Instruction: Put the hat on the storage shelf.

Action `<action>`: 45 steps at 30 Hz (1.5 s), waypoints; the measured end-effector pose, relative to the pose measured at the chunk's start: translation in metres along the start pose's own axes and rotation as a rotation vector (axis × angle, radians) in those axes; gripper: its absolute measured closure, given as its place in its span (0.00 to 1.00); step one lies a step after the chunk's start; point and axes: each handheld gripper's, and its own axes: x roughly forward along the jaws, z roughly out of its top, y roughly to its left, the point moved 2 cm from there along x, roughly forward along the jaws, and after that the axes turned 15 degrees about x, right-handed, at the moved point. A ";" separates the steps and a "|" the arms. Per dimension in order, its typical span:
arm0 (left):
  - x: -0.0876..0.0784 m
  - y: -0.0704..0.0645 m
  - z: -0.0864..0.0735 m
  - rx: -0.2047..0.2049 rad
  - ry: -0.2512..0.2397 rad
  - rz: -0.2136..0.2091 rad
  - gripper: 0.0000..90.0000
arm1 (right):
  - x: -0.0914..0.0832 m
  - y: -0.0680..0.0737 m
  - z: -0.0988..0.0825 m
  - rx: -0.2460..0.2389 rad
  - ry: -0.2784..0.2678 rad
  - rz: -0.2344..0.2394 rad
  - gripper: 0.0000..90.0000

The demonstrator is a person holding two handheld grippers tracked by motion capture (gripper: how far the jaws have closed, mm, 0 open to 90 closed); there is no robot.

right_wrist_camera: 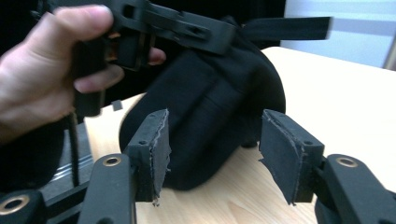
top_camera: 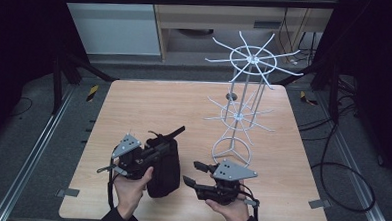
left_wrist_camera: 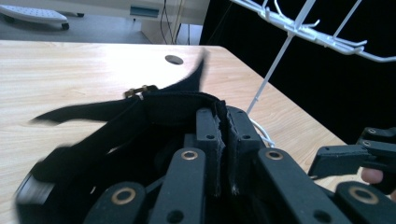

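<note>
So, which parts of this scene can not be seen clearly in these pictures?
- Black bag: its near side in the high view is hidden by the left gripper and hand.
- Strap end: blurred in the left gripper view.
- Bag's buckle: too small to tell its type.
- White wire rack: cut off by the top edge there.
- Right gripper: open, touching nothing.

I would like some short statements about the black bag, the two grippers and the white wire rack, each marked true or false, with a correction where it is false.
1. The left gripper is shut on the black bag. True.
2. The right gripper also grips the bag. False: its jaws stand open, apart from the bag.
3. The white wire rack stands upright on the table. True.
4. The bag hangs on one of the rack's arms. False: it sits on the table beside the rack's ring base.
5. The rack lies left of the bag in the high view. False: it is to the right.
</note>
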 end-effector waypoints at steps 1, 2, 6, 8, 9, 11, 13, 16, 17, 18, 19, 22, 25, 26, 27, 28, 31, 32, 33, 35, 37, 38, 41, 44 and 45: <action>0.000 0.000 0.000 0.000 0.000 0.000 0.94 | 0.000 0.000 0.000 0.000 0.000 0.000 0.48; -0.003 0.002 0.002 0.001 -0.017 0.000 0.94 | -0.001 -0.005 -0.001 0.006 0.006 -0.021 0.47; -0.006 0.002 0.005 0.003 -0.045 -0.013 0.94 | 0.003 -0.009 -0.007 0.014 0.031 -0.042 0.47; -0.008 -0.001 0.008 0.012 -0.072 -0.020 0.94 | 0.009 -0.010 -0.013 0.016 0.058 -0.045 0.46; -0.008 -0.001 0.008 0.012 -0.072 -0.020 0.94 | 0.010 -0.009 -0.014 0.018 0.065 -0.039 0.46; -0.008 -0.004 0.010 0.020 -0.085 -0.026 0.94 | 0.016 -0.005 -0.019 0.014 0.083 -0.024 0.46; -0.007 -0.007 0.011 0.028 -0.093 -0.038 0.94 | 0.020 -0.002 -0.021 0.005 0.096 -0.016 0.47; -0.005 -0.011 0.010 0.030 -0.091 -0.050 0.94 | 0.026 0.003 -0.024 -0.004 0.107 0.003 0.51; -0.003 -0.013 0.010 0.035 -0.090 -0.064 0.94 | 0.028 0.004 -0.025 -0.005 0.108 0.012 0.54; -0.002 -0.014 0.009 0.036 -0.089 -0.071 0.94 | 0.028 0.004 -0.026 -0.002 0.109 0.018 0.57; 0.000 -0.016 0.009 0.036 -0.091 -0.077 0.94 | 0.029 0.004 -0.027 0.000 0.110 0.025 0.61; 0.001 -0.018 0.009 0.042 -0.091 -0.088 0.94 | 0.031 0.003 -0.028 0.000 0.112 0.033 0.72; 0.003 -0.022 0.008 0.050 -0.092 -0.112 0.94 | 0.032 0.003 -0.030 0.001 0.116 0.047 0.89; 0.003 -0.023 0.009 0.051 -0.096 -0.122 0.94 | 0.032 0.002 -0.030 0.005 0.122 0.055 0.98; 0.002 -0.023 0.009 0.055 -0.098 -0.125 0.94 | 0.032 0.002 -0.030 0.001 0.123 0.049 0.99; 0.002 -0.022 0.009 0.058 -0.099 -0.129 0.94 | 0.031 0.001 -0.029 -0.008 0.123 0.040 0.99; 0.001 -0.021 0.010 0.062 -0.107 -0.137 0.94 | 0.028 0.000 -0.027 -0.031 0.126 0.018 1.00; -0.002 -0.019 0.011 0.067 -0.112 -0.137 0.94 | 0.025 -0.001 -0.023 -0.057 0.125 -0.017 1.00; -0.003 -0.017 0.011 0.072 -0.113 -0.134 0.94 | 0.024 -0.002 -0.021 -0.071 0.124 -0.030 1.00; -0.005 -0.016 0.011 0.080 -0.112 -0.132 0.94 | 0.022 -0.001 -0.019 -0.093 0.126 -0.052 1.00; -0.010 -0.013 0.008 0.104 -0.102 -0.123 0.94 | 0.020 0.002 -0.014 -0.159 0.137 -0.097 1.00; -0.010 -0.013 0.008 0.104 -0.102 -0.123 0.94 | 0.020 0.002 -0.014 -0.159 0.137 -0.097 1.00; -0.017 -0.006 -0.002 0.123 -0.069 -0.104 0.94 | 0.022 0.006 -0.013 -0.218 0.183 -0.110 1.00; -0.023 0.001 -0.010 0.112 -0.055 -0.091 0.94 | 0.027 0.010 -0.013 -0.229 0.204 -0.093 1.00; -0.025 0.003 -0.012 0.114 -0.050 -0.084 0.94 | 0.029 0.012 -0.013 -0.227 0.212 -0.084 1.00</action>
